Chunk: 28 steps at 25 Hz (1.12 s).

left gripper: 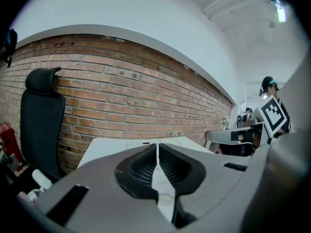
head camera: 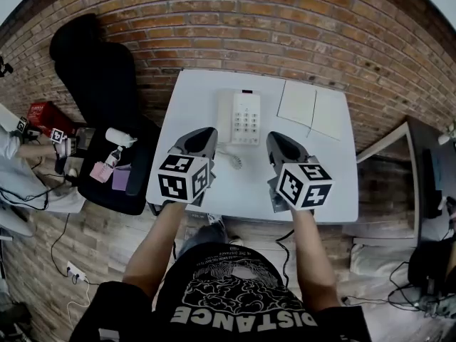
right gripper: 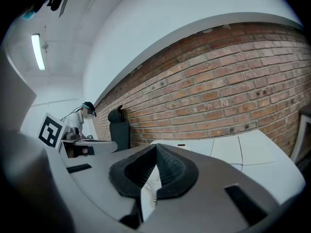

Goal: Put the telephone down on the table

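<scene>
Seen from above, a flat, smooth white table [head camera: 196, 98] stands against a rough red brick wall [head camera: 214, 27]. On the table lies a white plastic telephone [head camera: 240, 117], a rounded rectangle with a grid of small keys on its right half. The handset seems to lie along its left half, though it is too small here to be sure. A coiled white cord [head camera: 232, 159] runs from the telephone's near edge toward the person. To the right of the telephone lie two pale, flat sheets of paper [head camera: 313, 109], side by side. The person's bare forearms reach forward, each hand holding a grey moulded gripper topped with a cube of black-and-white square markers [head camera: 184, 177]. The left gripper [head camera: 207, 132] sits just near and left of the telephone, and the right gripper [head camera: 273, 138] just near and right of it. The telephone rests between and slightly beyond their tips, touched by neither. Both grippers have their jaws brought together with nothing clamped. In each gripper view the ribbed black rubber pads [left gripper: 141, 166] meet tip to tip, leaving only a thin sliver where something white shows through. To the left of the table stands a black padded office chair [head camera: 96, 70] with a tall back and small items lying on its seat.
</scene>
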Each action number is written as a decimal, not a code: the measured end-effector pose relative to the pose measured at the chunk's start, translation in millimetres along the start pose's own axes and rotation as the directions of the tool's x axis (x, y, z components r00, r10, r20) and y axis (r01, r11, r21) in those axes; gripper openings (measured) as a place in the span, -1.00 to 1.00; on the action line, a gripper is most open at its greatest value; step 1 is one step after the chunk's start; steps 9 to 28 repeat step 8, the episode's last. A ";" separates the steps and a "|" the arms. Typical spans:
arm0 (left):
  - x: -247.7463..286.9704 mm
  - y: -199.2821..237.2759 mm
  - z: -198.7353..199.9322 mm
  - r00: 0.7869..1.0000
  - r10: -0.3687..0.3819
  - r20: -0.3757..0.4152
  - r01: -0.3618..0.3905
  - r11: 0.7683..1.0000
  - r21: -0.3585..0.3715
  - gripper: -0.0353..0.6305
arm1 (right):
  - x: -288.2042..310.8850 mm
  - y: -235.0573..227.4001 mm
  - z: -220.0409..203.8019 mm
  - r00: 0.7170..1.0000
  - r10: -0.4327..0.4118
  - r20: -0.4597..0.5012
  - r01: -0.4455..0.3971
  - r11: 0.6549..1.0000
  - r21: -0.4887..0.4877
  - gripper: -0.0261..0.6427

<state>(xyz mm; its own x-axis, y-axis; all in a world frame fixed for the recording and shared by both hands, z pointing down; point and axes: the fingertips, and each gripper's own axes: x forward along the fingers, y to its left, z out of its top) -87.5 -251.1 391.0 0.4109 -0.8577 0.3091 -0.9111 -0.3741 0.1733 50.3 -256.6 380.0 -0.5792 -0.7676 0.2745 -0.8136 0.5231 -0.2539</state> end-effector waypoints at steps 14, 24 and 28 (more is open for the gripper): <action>2.9 2.3 -5.5 1.000 -0.003 -0.014 0.003 1.000 -0.008 -0.83 | 5.1 1.3 -2.6 1.000 0.005 -0.004 -0.005 1.000 0.002 -0.91; 2.9 2.3 -5.5 1.000 -0.003 -0.014 0.003 1.000 -0.008 -0.83 | 5.1 1.3 -2.6 1.000 0.005 -0.004 -0.005 1.000 0.002 -0.91; 2.9 2.3 -5.5 1.000 -0.003 -0.014 0.003 1.000 -0.008 -0.83 | 5.1 1.3 -2.6 1.000 0.005 -0.004 -0.005 1.000 0.002 -0.91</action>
